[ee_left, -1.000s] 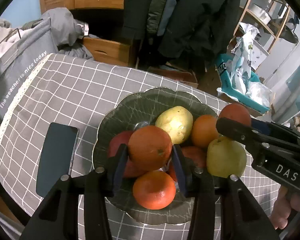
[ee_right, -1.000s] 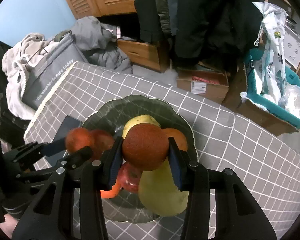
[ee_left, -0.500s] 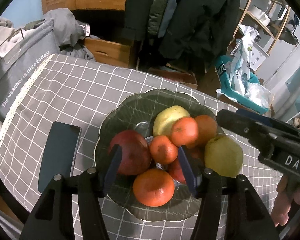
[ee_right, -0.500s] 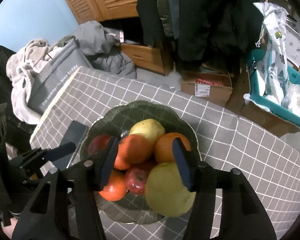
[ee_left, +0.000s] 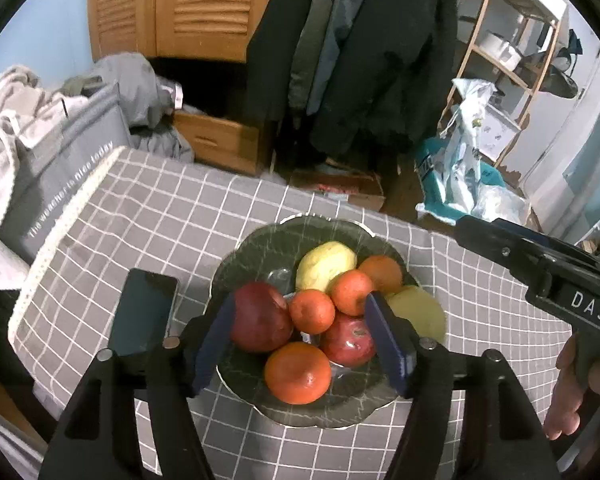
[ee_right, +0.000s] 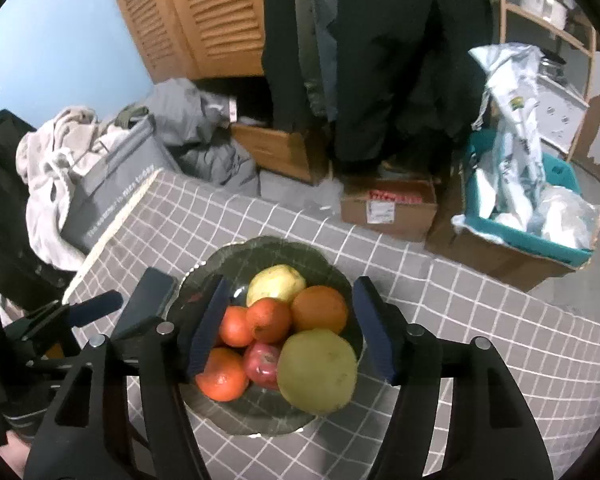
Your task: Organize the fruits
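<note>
The bench (ee_left: pixel 148 216), draped in a grey checked cloth, is carrying everything I am working over. A dark green bowl (ee_left: pixel 260 248) is sitting on it and holding all the fruit in one heap. A black phone (ee_left: pixel 142 312) is lying flat at the bowl's nine o'clock, just beside its rim.

My left claw (ee_left: pixel 300 340) is hanging over the near side of the bowl with its blue pads spread wide and gripping nothing. My right claw (ee_right: pixel 288 326) is doing the same from the other side, pads apart and empty.

In the bowl, the big pale green pear (ee_right: pixel 318 370) is sitting at about four o'clock, seen from my left claw. The dark red apple (ee_left: pixel 262 316) is resting at nine o'clock, and a yellow pear (ee_left: pixel 326 266) is lying at twelve. The largest orange (ee_left: pixel 298 372) is sitting at six o'clock, touching a smaller red apple (ee_left: pixel 350 340). Two small tangerines (ee_left: pixel 312 311) are perching side by side on top of the heap in the middle.
</note>
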Motion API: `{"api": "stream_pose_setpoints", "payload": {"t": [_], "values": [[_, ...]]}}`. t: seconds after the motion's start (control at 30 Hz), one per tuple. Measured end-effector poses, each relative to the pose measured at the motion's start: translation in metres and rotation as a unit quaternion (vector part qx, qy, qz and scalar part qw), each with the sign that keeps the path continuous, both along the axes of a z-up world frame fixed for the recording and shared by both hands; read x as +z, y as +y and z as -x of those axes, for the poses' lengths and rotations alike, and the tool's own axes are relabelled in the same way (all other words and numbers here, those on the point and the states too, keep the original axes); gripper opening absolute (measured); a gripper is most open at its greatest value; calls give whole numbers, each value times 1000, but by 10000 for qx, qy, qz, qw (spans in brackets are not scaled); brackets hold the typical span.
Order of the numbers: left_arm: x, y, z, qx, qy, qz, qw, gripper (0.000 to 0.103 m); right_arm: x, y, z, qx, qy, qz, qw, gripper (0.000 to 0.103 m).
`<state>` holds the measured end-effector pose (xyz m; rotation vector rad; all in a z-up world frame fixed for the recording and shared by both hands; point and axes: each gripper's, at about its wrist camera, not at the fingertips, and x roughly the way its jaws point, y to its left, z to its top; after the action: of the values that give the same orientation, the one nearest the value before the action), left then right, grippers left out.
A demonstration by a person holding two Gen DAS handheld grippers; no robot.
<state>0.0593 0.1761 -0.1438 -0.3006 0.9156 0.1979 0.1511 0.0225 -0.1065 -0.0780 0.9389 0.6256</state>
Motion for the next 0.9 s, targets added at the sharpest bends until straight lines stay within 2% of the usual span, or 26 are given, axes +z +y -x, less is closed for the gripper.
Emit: {"api": "stream_pose_setpoints", "payload": {"t": [0.2,0.37,0.47,0.53,0.67,0.9], "values": [[29,-6,12,0,-302,-148,9994,80,31,-15,20,-191,-520,103,9984,76],[51,-12,22,8,-529,-222,9984,81,57,-29,39,-308,-918,179,9951,78],[67,-19,29,16,-706,-348,9969,88,72,-40,50,-405,-1126,175,9927,79],[78,-27,33,-5,-840,-448,9955,89,82,-49,56,-492,-1232,135,9911,79],[95,-40,40,-66,-1052,-624,9925,102,97,-65,66,-691,-1440,171,9870,80],[120,-59,52,-156,-1341,-751,9880,102,119,-94,83,-957,-1778,241,9791,81]]}}
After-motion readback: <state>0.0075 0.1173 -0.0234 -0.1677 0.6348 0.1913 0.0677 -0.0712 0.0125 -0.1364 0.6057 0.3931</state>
